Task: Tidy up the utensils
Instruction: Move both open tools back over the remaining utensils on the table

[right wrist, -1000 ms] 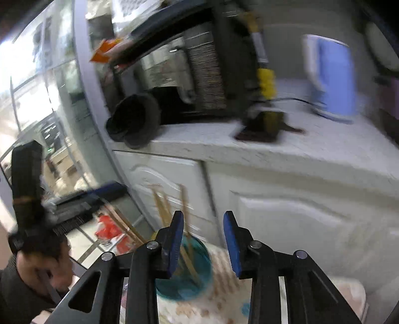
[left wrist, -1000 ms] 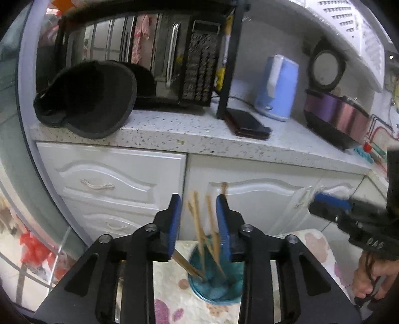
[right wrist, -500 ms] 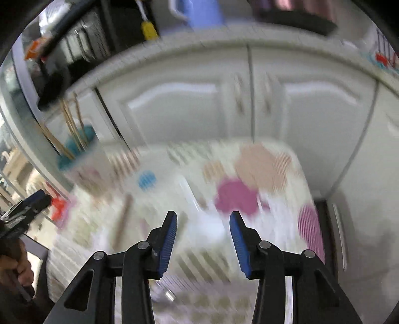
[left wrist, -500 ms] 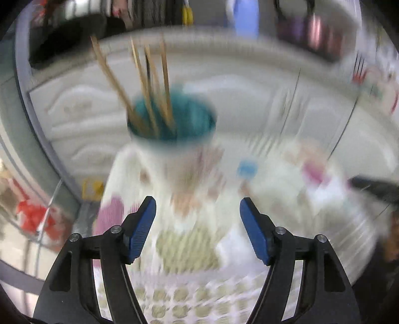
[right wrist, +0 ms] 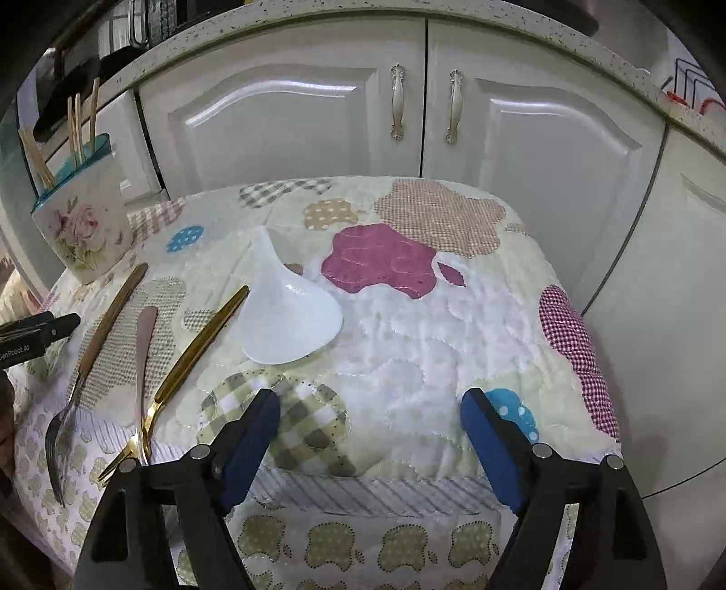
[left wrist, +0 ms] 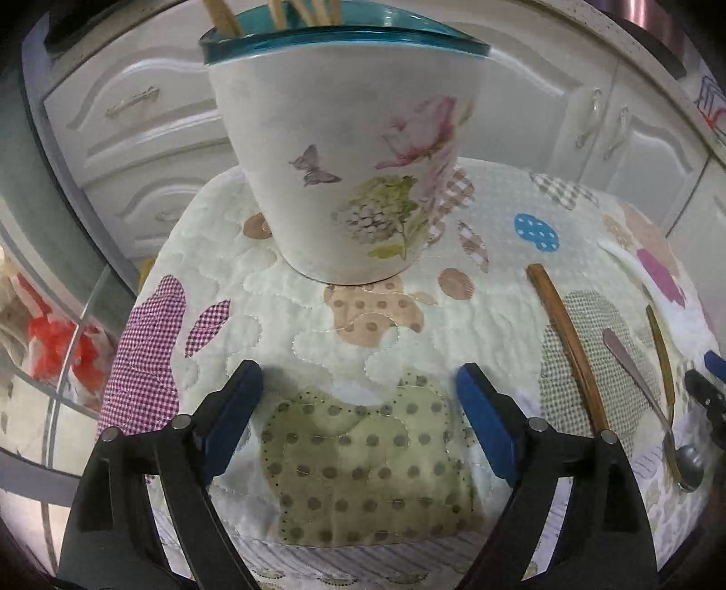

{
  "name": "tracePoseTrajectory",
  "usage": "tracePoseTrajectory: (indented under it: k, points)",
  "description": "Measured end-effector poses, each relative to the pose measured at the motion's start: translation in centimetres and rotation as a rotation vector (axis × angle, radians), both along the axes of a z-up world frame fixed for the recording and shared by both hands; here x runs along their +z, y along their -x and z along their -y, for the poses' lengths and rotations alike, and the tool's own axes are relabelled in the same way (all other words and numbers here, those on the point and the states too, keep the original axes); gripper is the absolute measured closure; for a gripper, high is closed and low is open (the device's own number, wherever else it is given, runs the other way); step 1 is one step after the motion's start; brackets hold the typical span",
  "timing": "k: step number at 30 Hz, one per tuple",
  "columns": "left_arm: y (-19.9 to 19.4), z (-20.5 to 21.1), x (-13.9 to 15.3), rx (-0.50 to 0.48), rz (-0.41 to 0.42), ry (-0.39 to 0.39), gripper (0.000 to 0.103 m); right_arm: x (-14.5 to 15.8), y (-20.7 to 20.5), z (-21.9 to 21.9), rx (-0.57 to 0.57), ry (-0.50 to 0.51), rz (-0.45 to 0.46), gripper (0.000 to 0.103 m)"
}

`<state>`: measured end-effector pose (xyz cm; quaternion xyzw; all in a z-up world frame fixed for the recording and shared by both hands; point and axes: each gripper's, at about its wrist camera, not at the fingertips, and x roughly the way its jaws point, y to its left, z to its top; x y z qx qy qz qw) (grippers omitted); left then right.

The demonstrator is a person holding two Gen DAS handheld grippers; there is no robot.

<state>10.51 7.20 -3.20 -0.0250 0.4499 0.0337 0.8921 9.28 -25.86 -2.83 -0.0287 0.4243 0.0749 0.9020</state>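
Note:
A white floral cup with a teal rim stands on the quilted cloth, with several wooden chopsticks standing in it. My left gripper hovers just in front of the cup, jaws opening with nothing between them. To the right lie a wooden-handled fork, a metal spoon and a gold fork, side by side. A white plastic funnel lies on its side next to them. My right gripper hangs over the cloth near the funnel, jaws opening and empty.
White cabinet doors and drawers rise close behind the cloth-covered table, under a speckled countertop. The cloth's front edge drops off just below the right gripper. Glass panes and something red are at the left.
Both views have dropped from the countertop level down to the cloth, close to the cup and the utensils. Both grippers' jaws have spread much wider.

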Motion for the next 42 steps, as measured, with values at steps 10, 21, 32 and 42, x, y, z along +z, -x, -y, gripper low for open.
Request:
tracePoseTrajectory:
  k: [10, 21, 32, 42]
  points:
    - [0.0, 0.3, -0.1, 0.005, 0.003, -0.001, 0.015, -0.3, -0.1, -0.6, -0.011, 0.009, 0.017, 0.02]
    - [0.0, 0.2, -0.1, 0.005, 0.003, -0.001, 0.015, -0.3, -0.3, -0.5, -0.026, 0.005, 0.012, 0.018]
    - [0.1, 0.1, -0.1, 0.004, 0.002, 0.001, 0.014, 4.4, -1.1, -2.7, 0.023, -0.129, -0.014, 0.034]
    - [0.1, 0.2, -0.1, 0.003, 0.002, 0.003, 0.014, 1.2, -6.6, -8.3, 0.1, -0.124, -0.232, 0.084]
